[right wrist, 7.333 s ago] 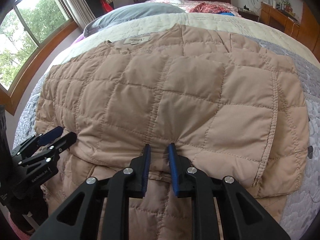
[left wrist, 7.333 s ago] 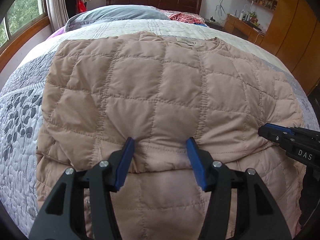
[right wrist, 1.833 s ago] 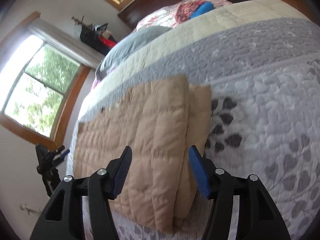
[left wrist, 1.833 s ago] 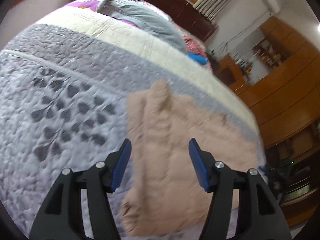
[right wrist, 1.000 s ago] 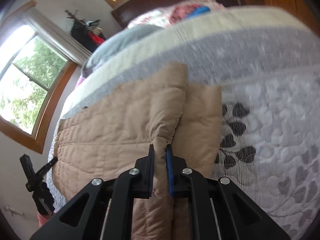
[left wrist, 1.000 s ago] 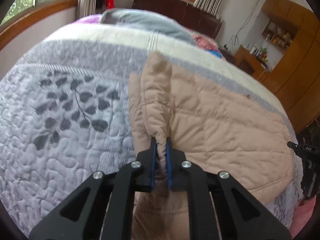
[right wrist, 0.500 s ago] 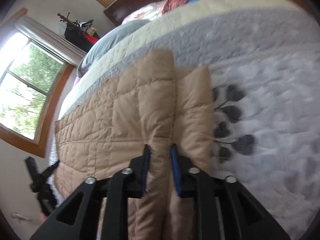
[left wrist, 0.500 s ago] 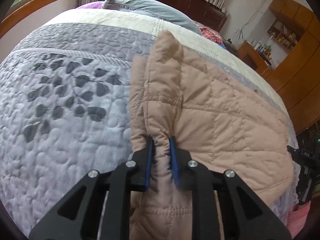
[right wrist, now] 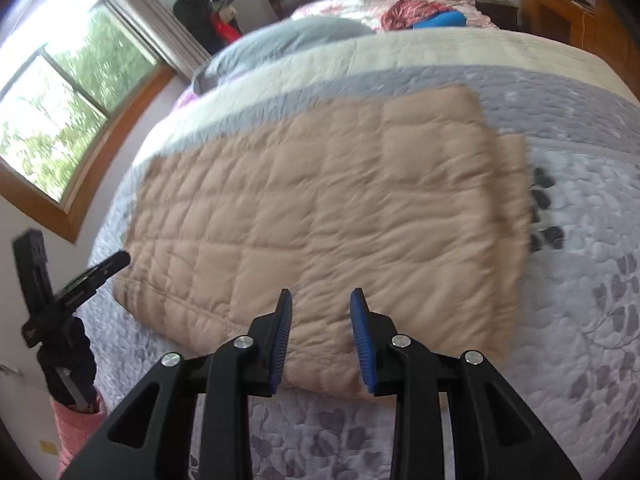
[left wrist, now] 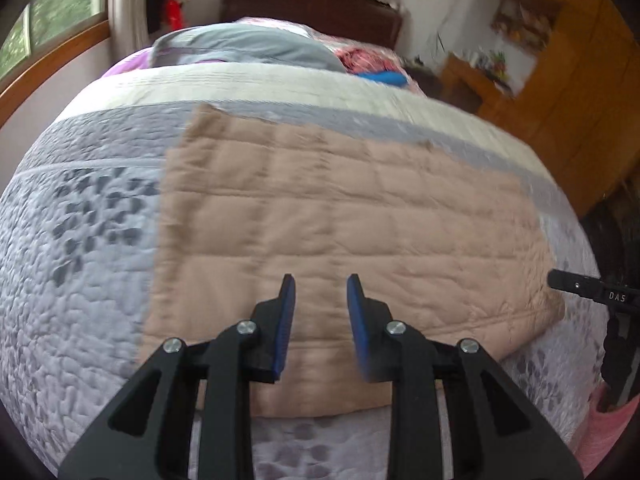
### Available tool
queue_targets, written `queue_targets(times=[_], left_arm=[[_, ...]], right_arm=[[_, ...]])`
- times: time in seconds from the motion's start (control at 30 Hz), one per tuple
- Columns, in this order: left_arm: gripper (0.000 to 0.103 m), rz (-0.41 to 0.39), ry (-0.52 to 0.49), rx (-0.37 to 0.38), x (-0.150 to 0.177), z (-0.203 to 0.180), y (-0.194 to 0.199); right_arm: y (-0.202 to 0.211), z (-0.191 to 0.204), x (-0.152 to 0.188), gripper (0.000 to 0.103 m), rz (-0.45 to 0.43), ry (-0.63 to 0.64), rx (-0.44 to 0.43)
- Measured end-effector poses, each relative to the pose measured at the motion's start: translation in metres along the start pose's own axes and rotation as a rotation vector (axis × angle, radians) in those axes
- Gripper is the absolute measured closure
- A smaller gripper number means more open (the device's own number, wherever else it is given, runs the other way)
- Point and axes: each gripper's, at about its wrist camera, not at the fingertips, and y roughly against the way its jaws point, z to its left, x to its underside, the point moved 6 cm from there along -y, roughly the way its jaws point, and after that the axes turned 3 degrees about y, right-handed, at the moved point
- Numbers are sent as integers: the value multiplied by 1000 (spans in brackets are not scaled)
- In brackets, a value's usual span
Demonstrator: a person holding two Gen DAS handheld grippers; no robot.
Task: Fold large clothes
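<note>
Puffy tan quilted jacket [left wrist: 344,216] lies folded, rectangular, on the stitched grey bedspread [left wrist: 80,280]; left gripper [left wrist: 320,312] and right gripper [right wrist: 322,328] both gape empty.

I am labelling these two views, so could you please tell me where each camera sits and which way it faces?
Left wrist: sits on the left gripper, facing the folded tan jacket and headboard; the right gripper shows at the right edge.
Right wrist: sits on the right gripper, facing the jacket and window; the left gripper shows at the left.
Shared: jacket, quilt, grey pillow.
</note>
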Motion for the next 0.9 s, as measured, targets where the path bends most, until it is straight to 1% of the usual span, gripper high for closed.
queue_targets(times=[0.13,0.23,0.3,0.4,0.5,0.63,0.73,0.77,0.83,0.87,0.9], left_arm=[[77,67,-17,-12,9,-6,-31],[76,111,-28,1,15,2,-51],[75,126,-32,12,17,4,-57],[76,137,-38,18,19,7,-64],[76,132,-46,10,20,8,-69],[76,135,-20,9,16,7,-69],[77,138,3,20,13,7,-57],[76,136,1,24,13,8,-51],[68,101,-11,29,10,13,-28],[58,75,-19,27,8,16,-16],[52,51,-21,22,5,22,-6]], right_arm=[[-22,5,4,72,48,-1,44],[-36,-6,5,78,80,-27,44],[-47,-15,5,81,102,-47,38],[-59,-15,5,82,112,-41,53],[-60,-11,6,83,102,-31,64],[-57,-10,6,83,104,-37,61],[-48,-10,3,79,102,-59,-1],[-38,-12,4,76,87,-66,-23],[-16,-20,3,67,39,-66,-26],[-4,-27,3,61,11,-69,-16],[11,-38,2,56,-20,-82,4]])
